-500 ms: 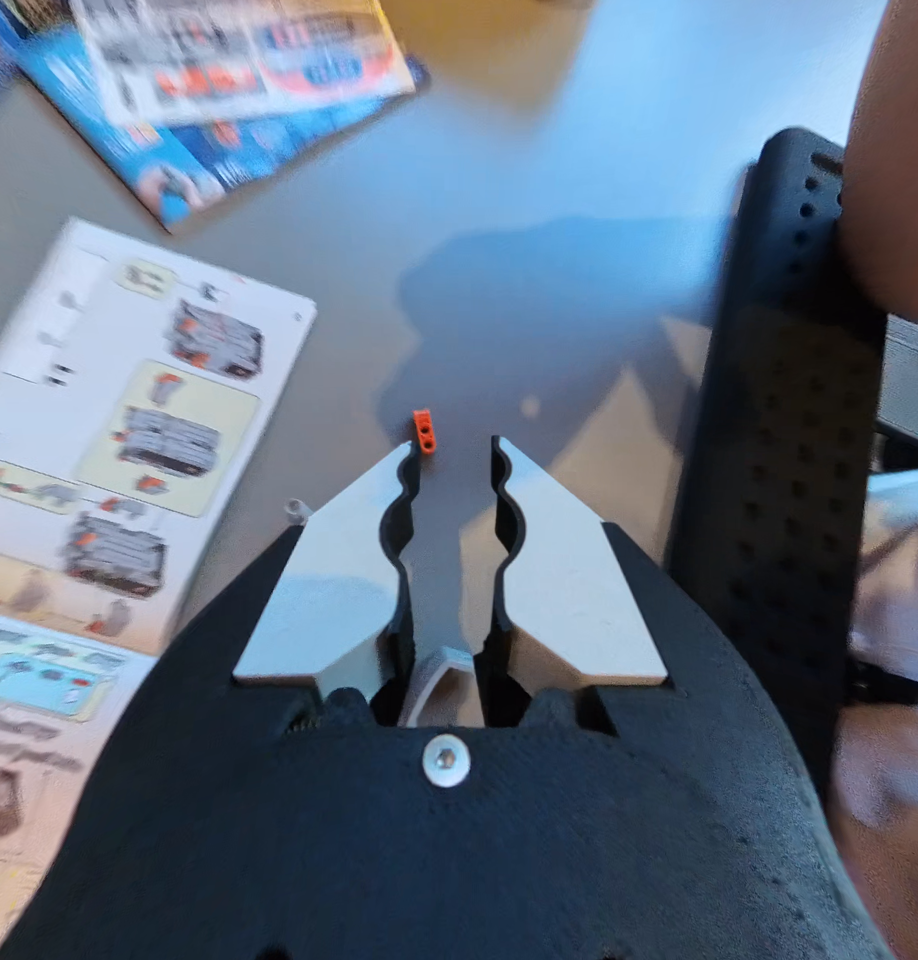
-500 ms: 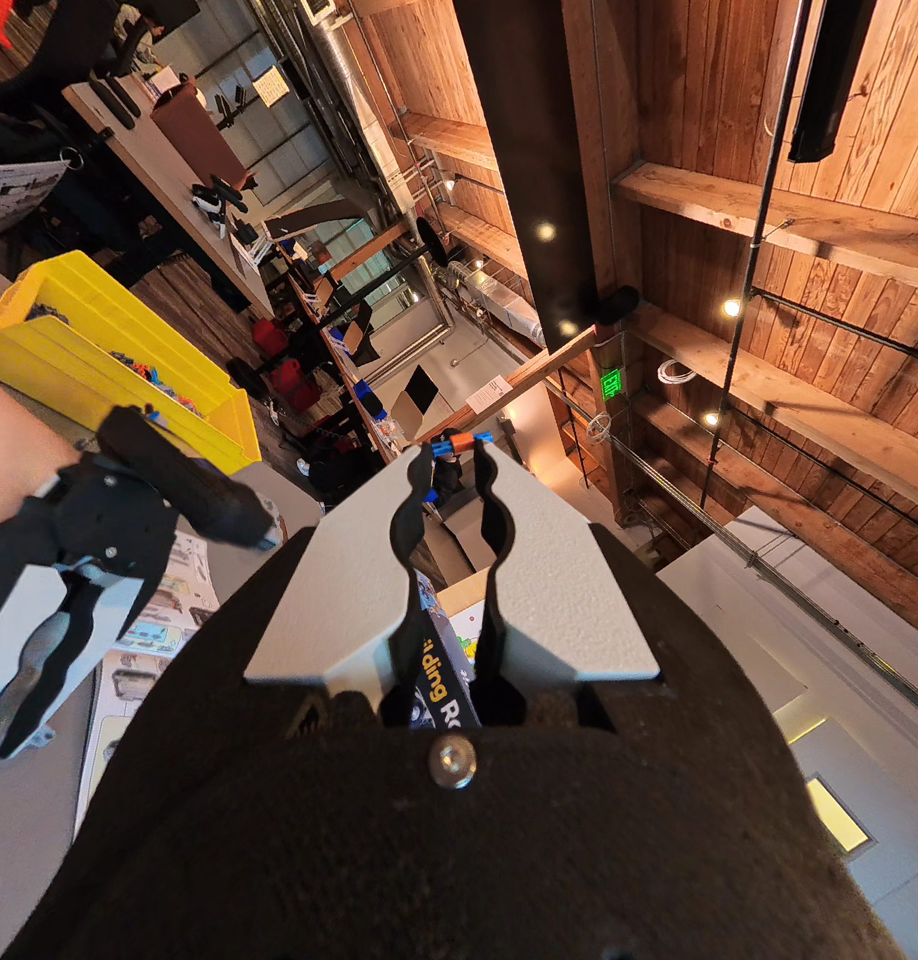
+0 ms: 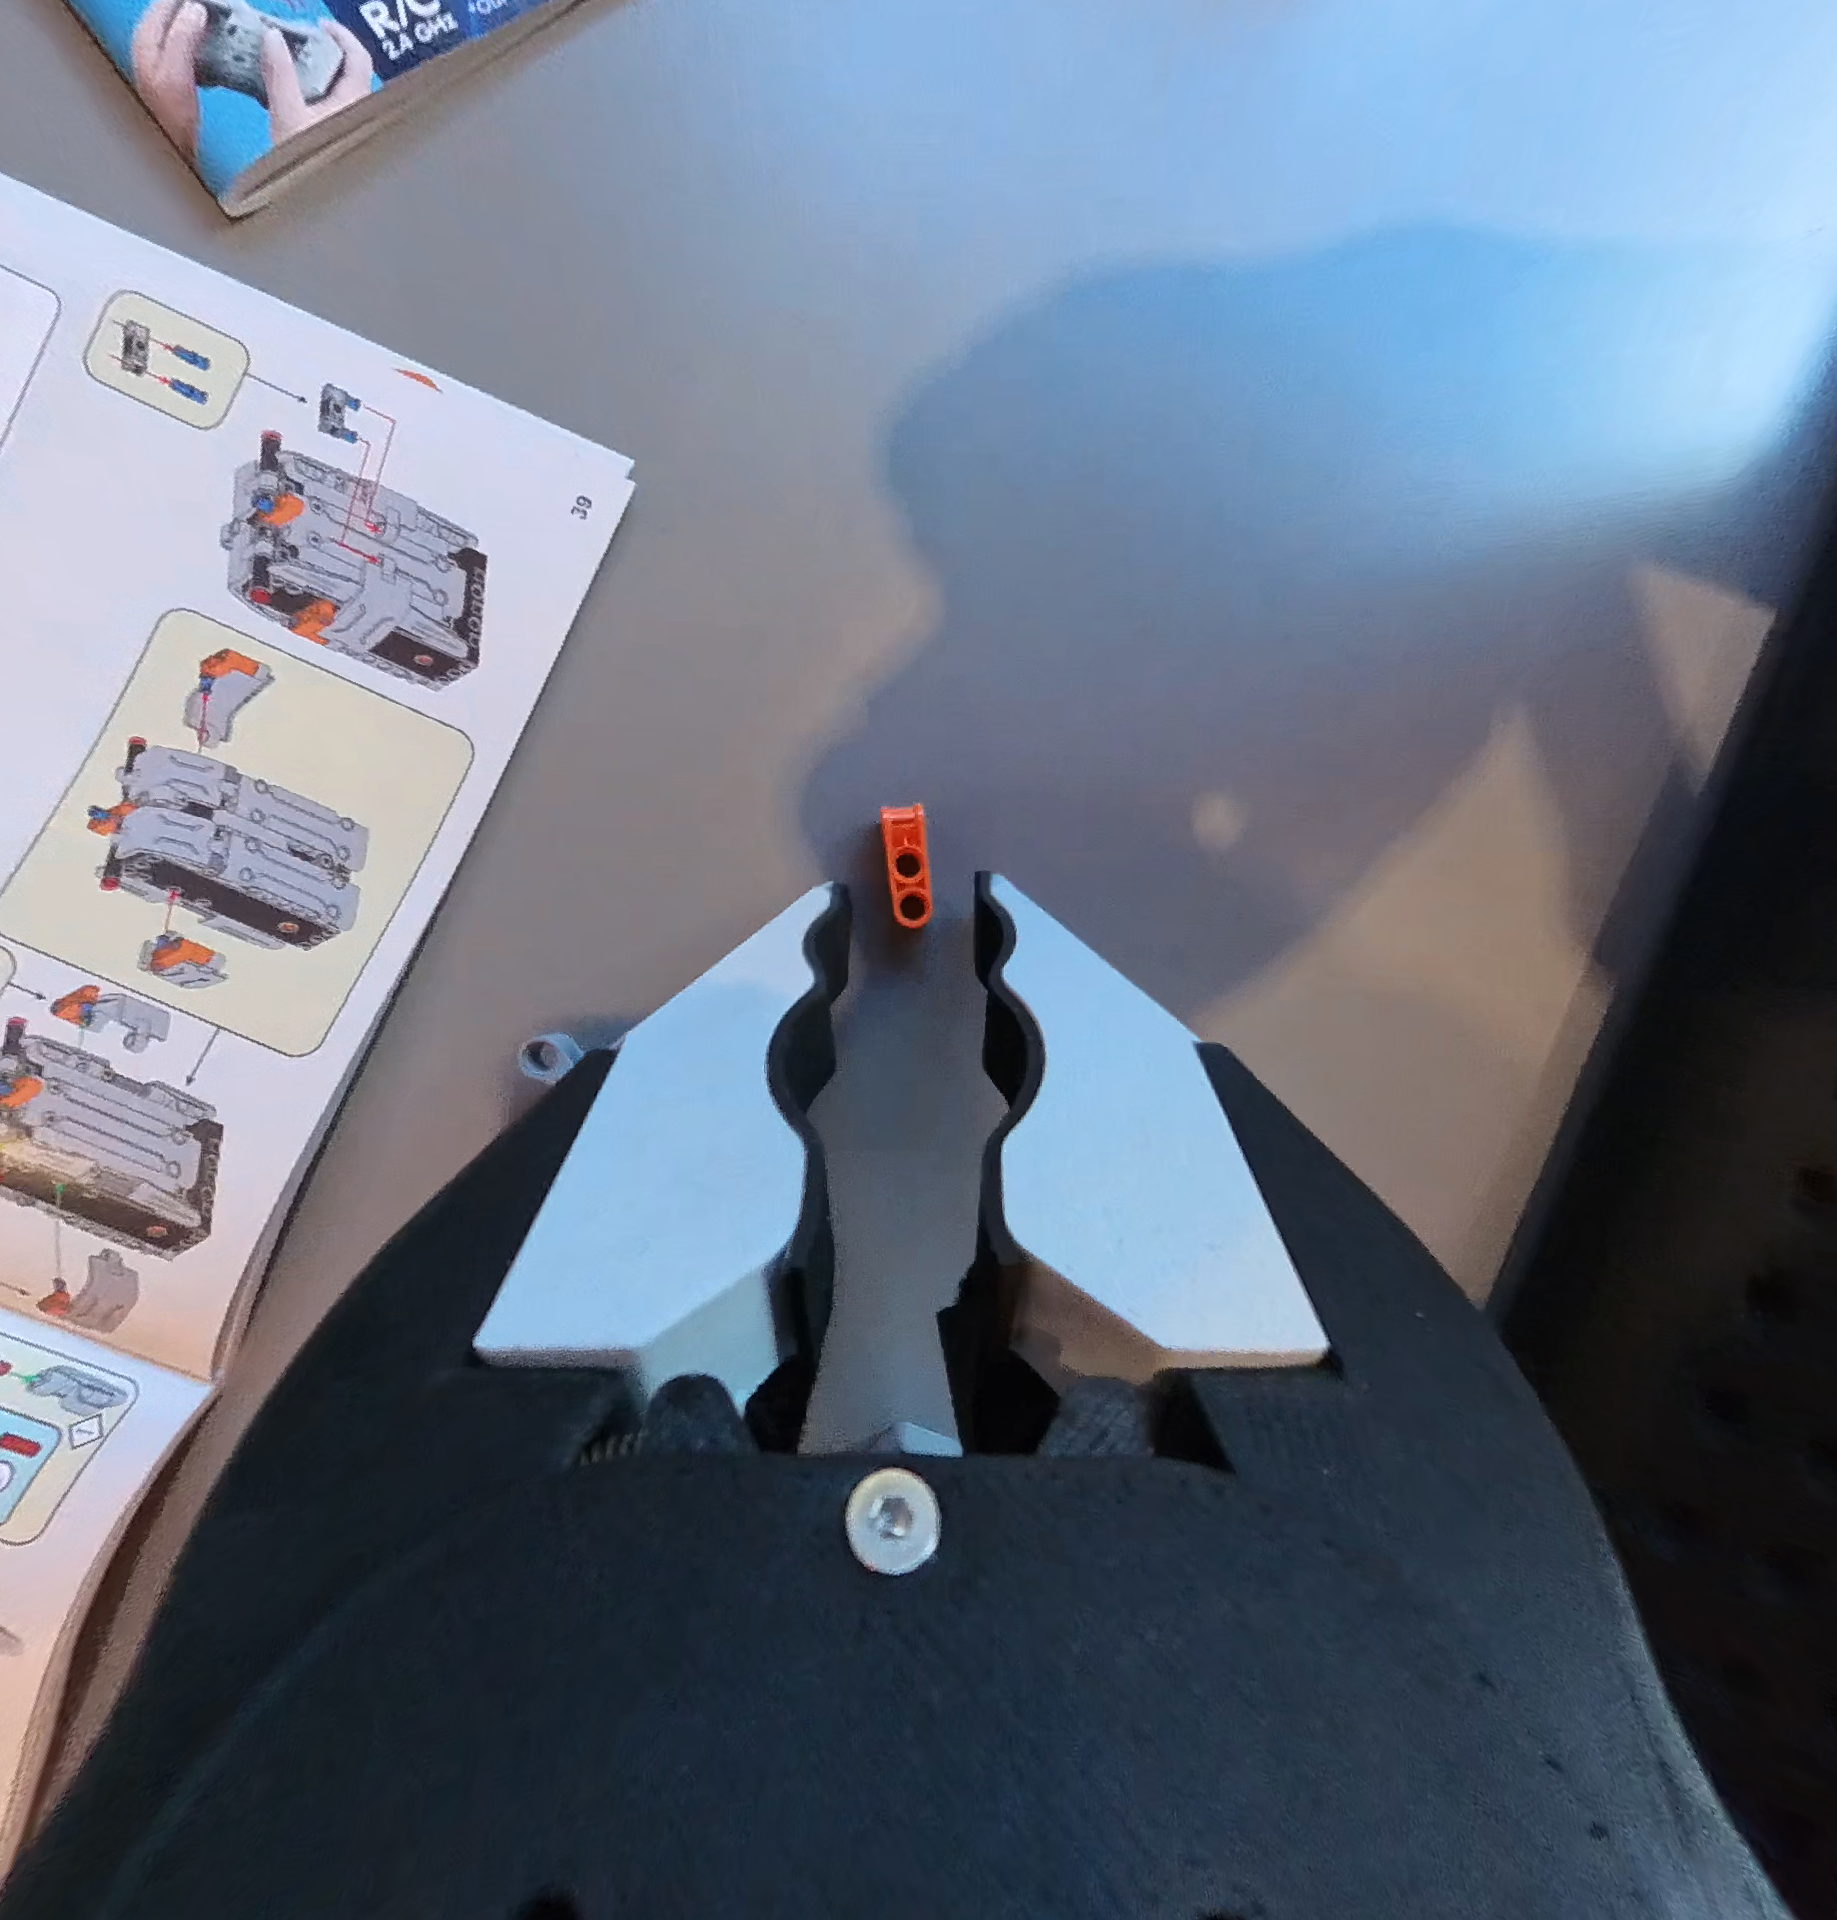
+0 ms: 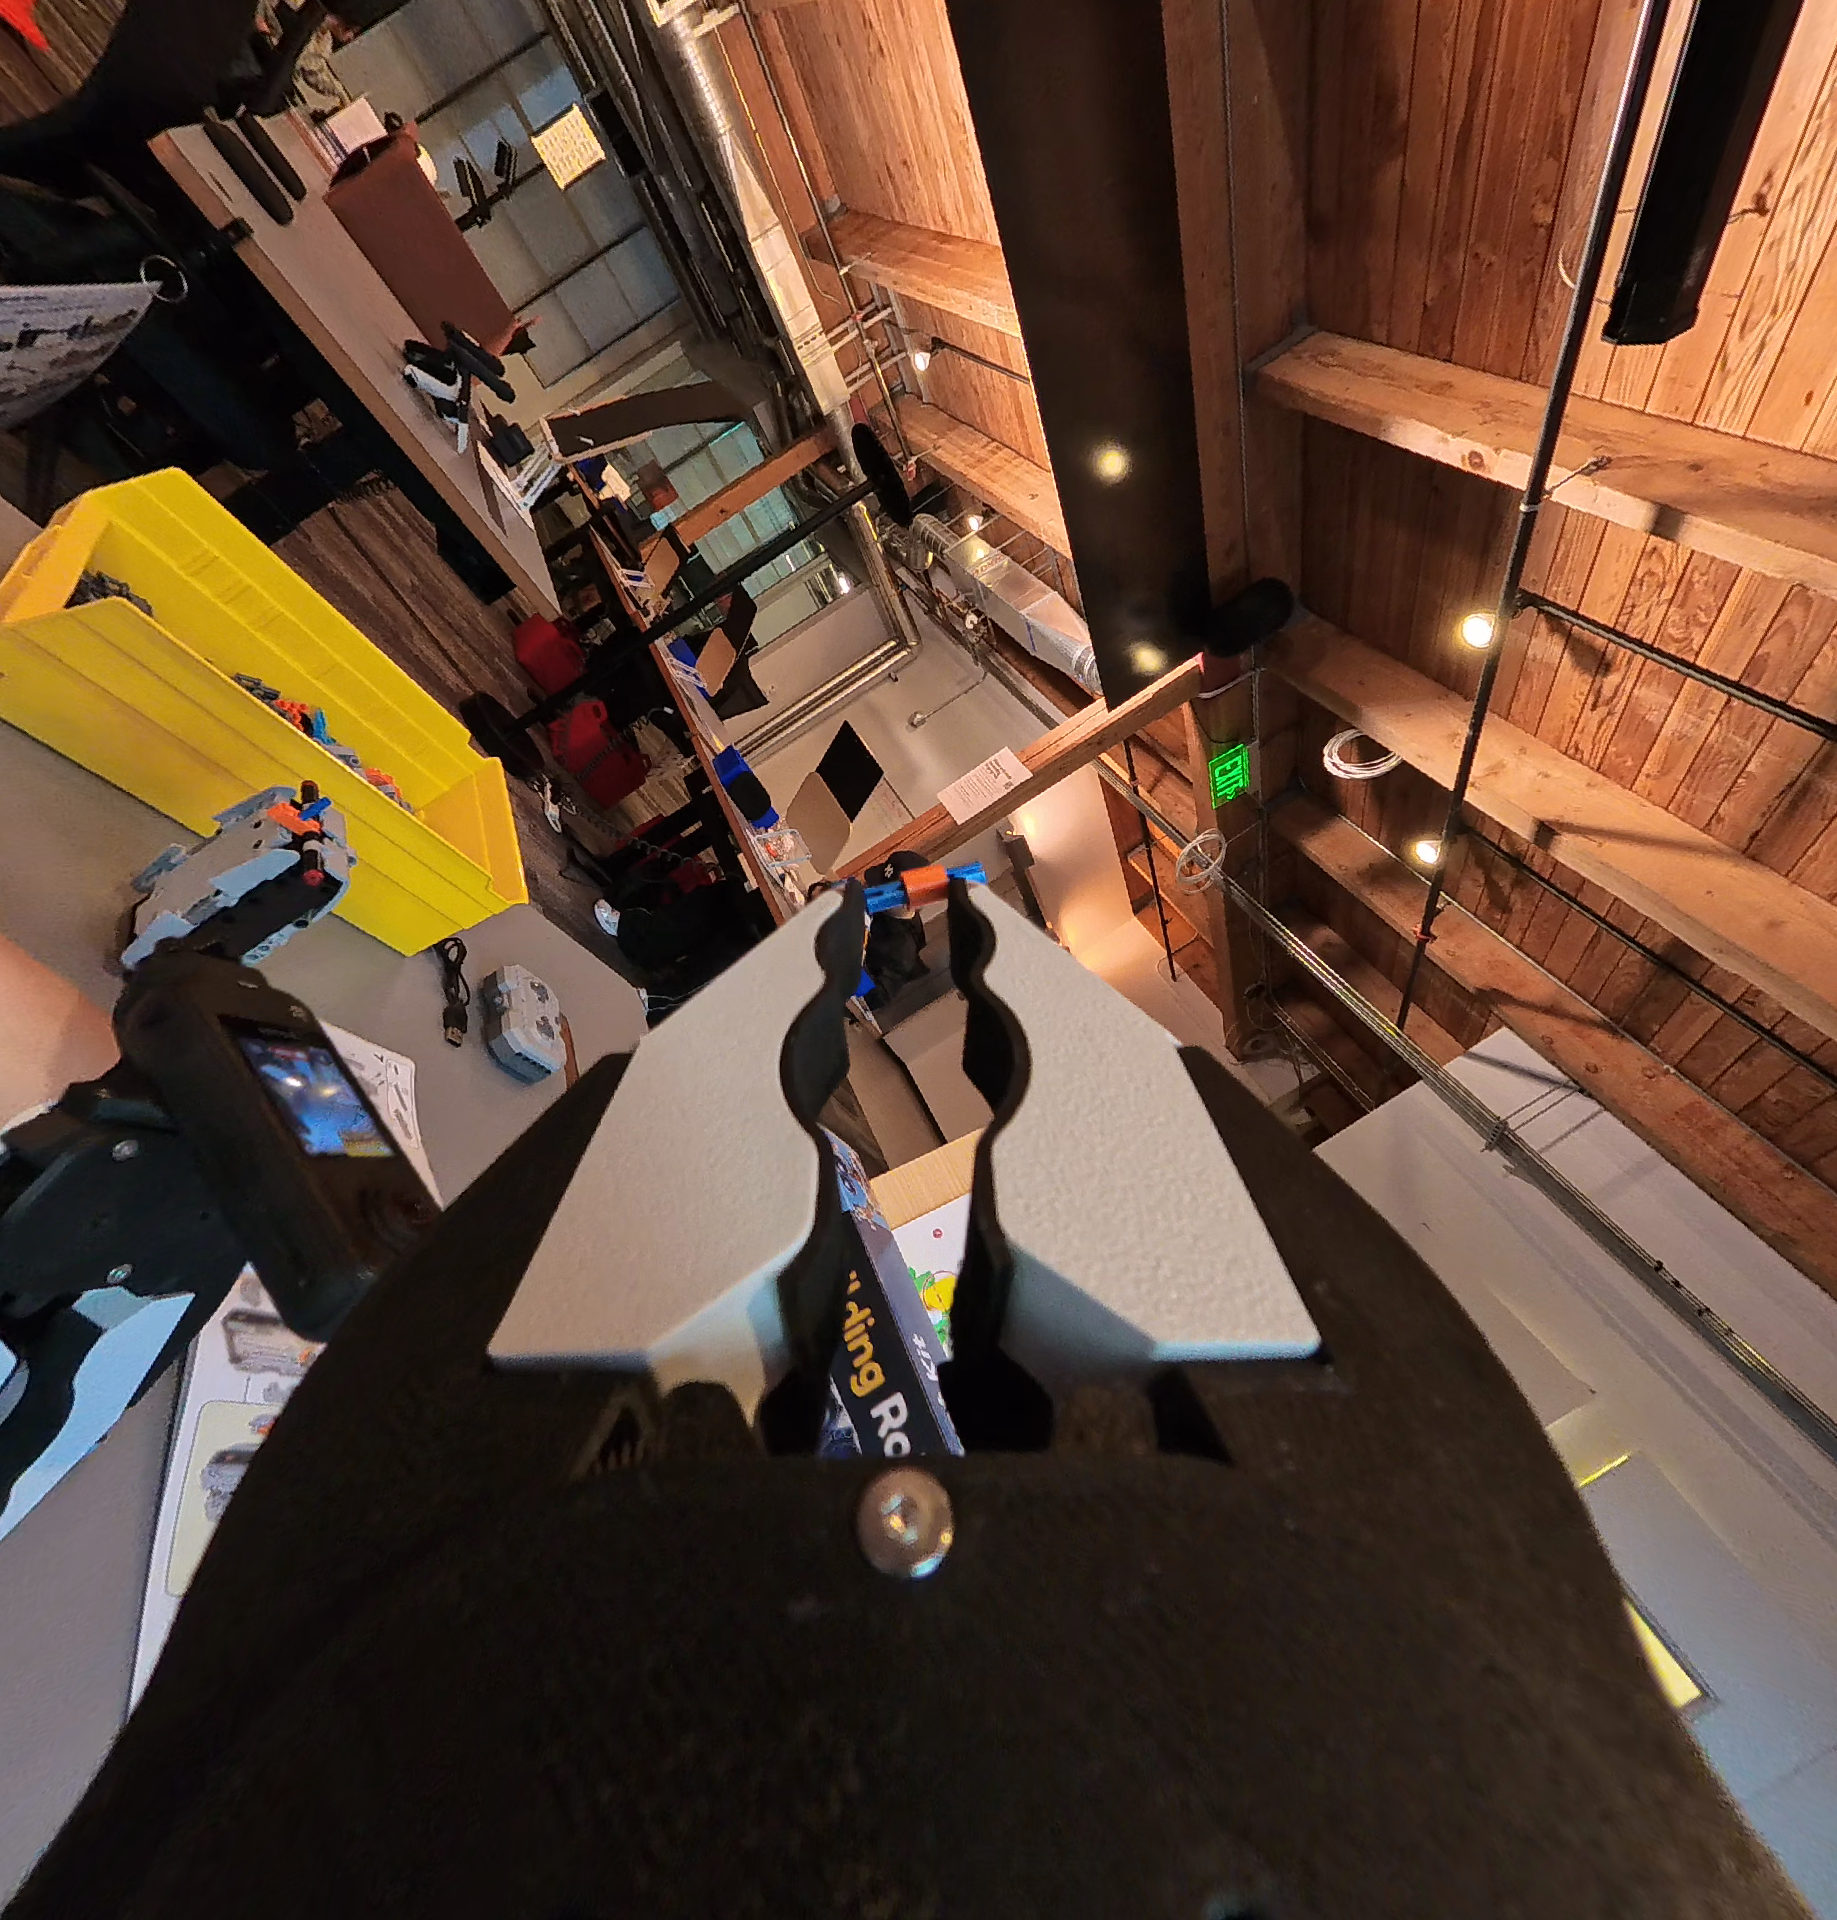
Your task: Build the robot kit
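In the left wrist view, a small orange beam piece with two holes (image 3: pixel 906 868) lies on the grey table (image 3: pixel 1153 312). My left gripper (image 3: pixel 912 896) is open, low over the table, and its tips flank the near end of the orange piece without clearly touching it. In the right wrist view, my right gripper (image 4: pixel 906 891) is raised, points up toward the wooden ceiling, and is shut on a small blue pin with an orange sleeve (image 4: pixel 919 885) held crosswise at its tips. The left gripper also shows at the lower left of the right wrist view (image 4: pixel 20 1382).
An open instruction booklet (image 3: pixel 218 727) lies left of the left gripper, with a blue booklet (image 3: pixel 301 62) beyond it. A small grey piece (image 3: pixel 550 1055) sits by the left finger. A black perforated part (image 3: pixel 1724 1143) stands at the right. A yellow bin (image 4: pixel 218 665), a grey brick model (image 4: pixel 239 873) and a grey controller (image 4: pixel 519 1013) are on the table.
My left gripper has moved forward and closer to the table, so the orange piece now lies between its tips. The right gripper still holds its piece and its view has shifted a little.
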Motion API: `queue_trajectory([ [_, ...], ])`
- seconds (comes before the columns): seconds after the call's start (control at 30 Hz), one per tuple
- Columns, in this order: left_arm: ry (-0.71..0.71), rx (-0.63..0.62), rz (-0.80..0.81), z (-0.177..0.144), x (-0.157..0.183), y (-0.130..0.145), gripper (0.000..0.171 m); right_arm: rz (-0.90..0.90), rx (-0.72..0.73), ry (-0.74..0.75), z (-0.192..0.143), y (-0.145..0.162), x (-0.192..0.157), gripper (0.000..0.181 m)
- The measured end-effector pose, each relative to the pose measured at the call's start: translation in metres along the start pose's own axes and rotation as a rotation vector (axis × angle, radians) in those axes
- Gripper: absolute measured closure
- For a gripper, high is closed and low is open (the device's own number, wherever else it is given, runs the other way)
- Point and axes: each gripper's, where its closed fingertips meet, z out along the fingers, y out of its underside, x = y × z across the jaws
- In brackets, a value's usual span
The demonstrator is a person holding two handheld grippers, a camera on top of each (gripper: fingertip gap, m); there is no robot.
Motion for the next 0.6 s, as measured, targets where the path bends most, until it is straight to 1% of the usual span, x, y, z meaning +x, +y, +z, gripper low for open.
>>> queue_trajectory([
  [0.03, -0.003, 0.003, 0.009, 0.000, 0.000, -0.001, 0.153, -0.002, -0.001, -0.001, 0.000, 0.000, 0.000, 0.167],
  [0.07, -0.005, 0.003, 0.021, 0.001, 0.000, -0.001, 0.164, -0.002, -0.001, -0.001, 0.000, 0.000, 0.000, 0.167],
  [0.17, 0.012, 0.002, 0.052, 0.001, 0.002, 0.000, 0.166, 0.001, 0.001, -0.004, 0.000, 0.000, 0.000, 0.167],
  [0.23, 0.071, -0.026, 0.012, -0.005, 0.005, 0.002, 0.166, 0.012, 0.000, -0.021, 0.000, 0.001, -0.003, 0.167],
  [0.3, 0.194, 0.022, -0.094, -0.023, 0.011, -0.005, 0.166, 0.048, 0.011, -0.060, 0.001, 0.001, -0.008, 0.167],
  [0.37, 0.367, 0.118, -0.206, -0.055, 0.018, -0.019, 0.166, 0.115, 0.038, -0.134, 0.002, 0.000, -0.017, 0.167],
  [0.4, 0.438, 0.188, -0.246, -0.078, 0.018, -0.028, 0.166, 0.160, 0.047, -0.185, 0.002, 0.000, -0.024, 0.167],
  [0.5, 0.558, 0.408, -0.287, -0.158, 0.005, -0.053, 0.166, 0.252, 0.054, -0.328, 0.005, 0.003, -0.046, 0.167],
  [0.57, 0.671, 0.557, -0.305, -0.212, 0.003, -0.071, 0.166, 0.302, 0.057, -0.405, 0.008, 0.004, -0.059, 0.166],
  [0.6, 0.704, 0.612, -0.318, -0.232, 0.000, -0.077, 0.166, 0.330, 0.059, -0.443, 0.010, 0.004, -0.066, 0.166],
])
